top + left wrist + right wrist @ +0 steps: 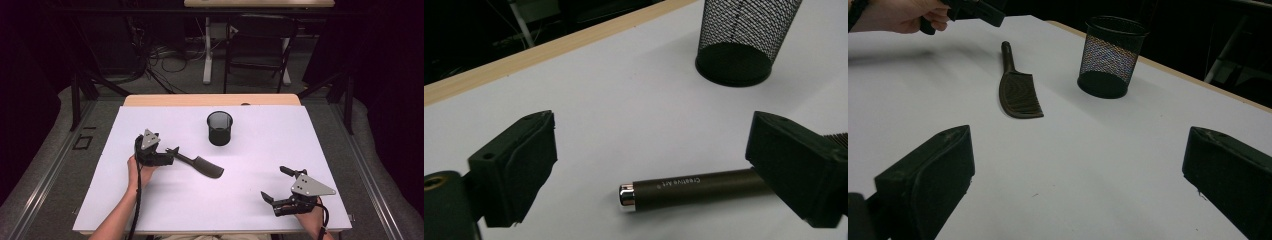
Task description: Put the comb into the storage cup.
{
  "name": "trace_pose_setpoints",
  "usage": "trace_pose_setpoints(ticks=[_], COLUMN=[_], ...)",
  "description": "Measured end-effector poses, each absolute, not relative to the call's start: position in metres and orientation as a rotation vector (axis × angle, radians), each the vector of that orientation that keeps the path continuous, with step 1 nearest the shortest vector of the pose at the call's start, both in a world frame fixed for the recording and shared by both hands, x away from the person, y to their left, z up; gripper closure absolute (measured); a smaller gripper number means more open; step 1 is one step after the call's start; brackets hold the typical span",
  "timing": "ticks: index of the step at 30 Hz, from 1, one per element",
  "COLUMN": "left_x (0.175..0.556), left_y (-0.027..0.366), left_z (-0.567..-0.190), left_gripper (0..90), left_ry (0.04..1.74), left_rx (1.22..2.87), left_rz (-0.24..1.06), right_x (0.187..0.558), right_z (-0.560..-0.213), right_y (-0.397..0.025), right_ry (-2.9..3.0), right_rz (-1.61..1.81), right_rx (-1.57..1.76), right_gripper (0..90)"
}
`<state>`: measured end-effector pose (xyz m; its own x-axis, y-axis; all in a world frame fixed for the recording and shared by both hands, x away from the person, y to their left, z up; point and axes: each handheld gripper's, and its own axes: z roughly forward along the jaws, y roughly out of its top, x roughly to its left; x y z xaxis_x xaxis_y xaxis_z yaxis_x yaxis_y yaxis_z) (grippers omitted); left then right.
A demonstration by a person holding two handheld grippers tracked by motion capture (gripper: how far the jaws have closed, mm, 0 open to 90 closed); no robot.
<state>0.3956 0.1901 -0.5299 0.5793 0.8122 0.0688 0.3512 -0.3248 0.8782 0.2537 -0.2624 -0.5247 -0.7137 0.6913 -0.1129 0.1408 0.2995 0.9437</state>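
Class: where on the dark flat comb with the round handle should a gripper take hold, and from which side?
Probably the dark comb by its round handle, which lies flat between the open left gripper jaws; approach from its metal-capped end, away from the toothed blade.

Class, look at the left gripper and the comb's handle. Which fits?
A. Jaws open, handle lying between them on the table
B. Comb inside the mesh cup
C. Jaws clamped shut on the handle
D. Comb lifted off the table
A: the left gripper stands open with the comb handle flat on the table between its jaws.
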Motion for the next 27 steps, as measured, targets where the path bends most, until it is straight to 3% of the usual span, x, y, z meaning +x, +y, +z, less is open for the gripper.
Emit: trace_pose_setpoints(ticks=[9,12,13,15,18,22,27], left_x=[0.406,0.409,0.410,0.412,0.414,0.415,0.417], left_y=[0.190,0.190,0.190,0.190,0.188,0.188,0.189], left_z=[-0.533,-0.534,-0.534,-0.535,-0.538,-0.541,-0.544], left_gripper=[26.7,41.8,41.8,55.4,63.0,83.2,90.0], left_ry=[0.996,1.008,1.014,1.023,1.025,1.028,1.046], left_rx=[1.916,1.922,1.925,1.934,1.958,1.983,1.996], left_rz=[0.659,0.659,0.657,0.650,0.628,0.609,0.597], right_x=[0.254,0.254,0.254,0.255,0.255,0.255,0.255], right_z=[-0.524,-0.525,-0.525,-0.525,-0.525,-0.525,-0.525], right_y=[-0.263,-0.263,-0.263,-0.263,-0.263,-0.263,-0.263], right_ry=[2.060,2.059,2.059,2.065,2.065,2.068,2.065], right_rz=[1.418,1.420,1.420,1.416,1.416,1.416,1.415], right_rx=[0.739,0.741,0.741,0.744,0.744,0.748,0.742], right_gripper=[0.0,0.0,0.0,0.0,0.0,0.0,0.0])
